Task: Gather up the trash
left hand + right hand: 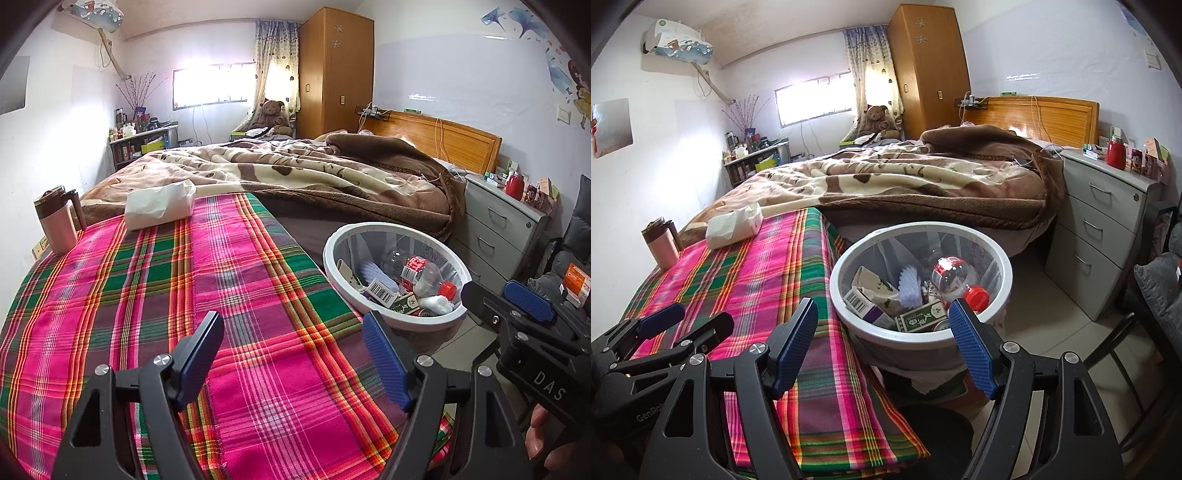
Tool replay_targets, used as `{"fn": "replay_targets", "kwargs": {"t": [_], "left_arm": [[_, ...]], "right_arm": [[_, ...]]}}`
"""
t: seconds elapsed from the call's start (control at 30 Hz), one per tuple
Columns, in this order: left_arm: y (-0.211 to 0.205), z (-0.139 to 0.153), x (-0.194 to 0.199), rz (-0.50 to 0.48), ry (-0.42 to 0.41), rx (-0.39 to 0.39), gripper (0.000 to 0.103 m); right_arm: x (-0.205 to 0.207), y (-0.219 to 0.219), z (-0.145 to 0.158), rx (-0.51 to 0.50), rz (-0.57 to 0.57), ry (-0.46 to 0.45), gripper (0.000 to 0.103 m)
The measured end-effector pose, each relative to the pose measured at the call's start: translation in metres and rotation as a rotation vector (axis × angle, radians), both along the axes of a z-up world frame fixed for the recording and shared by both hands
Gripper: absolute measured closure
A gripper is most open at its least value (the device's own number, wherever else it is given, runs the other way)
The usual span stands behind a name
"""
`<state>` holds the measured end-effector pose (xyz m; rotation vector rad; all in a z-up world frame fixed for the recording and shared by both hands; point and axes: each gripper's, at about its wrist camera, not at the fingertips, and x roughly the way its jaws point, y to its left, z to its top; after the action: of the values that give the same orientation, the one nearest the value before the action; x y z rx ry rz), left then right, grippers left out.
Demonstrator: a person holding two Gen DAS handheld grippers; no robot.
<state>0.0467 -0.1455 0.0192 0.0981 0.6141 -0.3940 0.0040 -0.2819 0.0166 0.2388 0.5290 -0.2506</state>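
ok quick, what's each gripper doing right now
left gripper: open, holding nothing
right gripper: open, holding nothing

Left gripper [293,360]: black angular frame, triangular cut-outs in arms, round silver screws at pivots. Fingers [386,363] carry blue ribbed pads. Right gripper [882,345]: same black frame, silver screws, blue ribbed pads [971,349]. White letters "DAS" on right gripper body in left wrist view; grey "GenRob" on left gripper body in right wrist view.
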Motion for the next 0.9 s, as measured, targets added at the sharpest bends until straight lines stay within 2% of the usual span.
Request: {"fn": "replay_targets", "kwargs": {"t": [0.9], "left_arm": [[0.0013, 0.0003, -0.0002, 0.001, -0.001, -0.002, 0.024]], "right_arm": [[0.0003, 0.0028, 0.0003, 0.002, 0.002, 0.001, 0.028]]}}
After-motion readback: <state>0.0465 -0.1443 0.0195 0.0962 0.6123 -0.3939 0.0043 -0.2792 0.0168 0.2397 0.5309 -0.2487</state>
